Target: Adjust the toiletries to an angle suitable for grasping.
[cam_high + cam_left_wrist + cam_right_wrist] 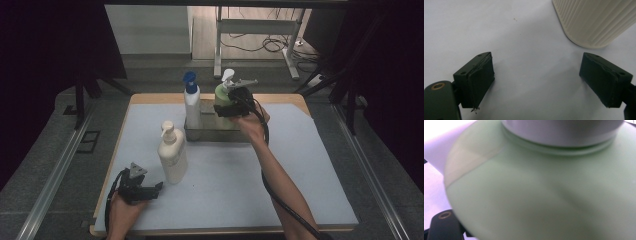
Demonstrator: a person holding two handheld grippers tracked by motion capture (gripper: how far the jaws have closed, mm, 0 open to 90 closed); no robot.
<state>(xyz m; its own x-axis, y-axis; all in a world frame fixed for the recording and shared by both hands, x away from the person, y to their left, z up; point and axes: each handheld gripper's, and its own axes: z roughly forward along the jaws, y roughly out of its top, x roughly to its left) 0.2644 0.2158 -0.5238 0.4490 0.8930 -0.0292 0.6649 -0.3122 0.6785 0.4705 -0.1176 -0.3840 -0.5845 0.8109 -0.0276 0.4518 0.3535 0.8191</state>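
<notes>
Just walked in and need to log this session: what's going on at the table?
A person works with a gripper in each hand. The right gripper is around the green pump bottle, which is at the metal tray at the back of the table, beside the white bottle with a blue cap. The left gripper rests open on the white mat, next to the cream pump bottle, not touching it.

No text, label, brand, number or sign can be read anywhere in these pictures. The cream pump bottle (172,152), the white bottle with the blue pump (192,102) and the green pump bottle (223,100) show only plain surfaces, with no print legible at this sharpness.
</notes>
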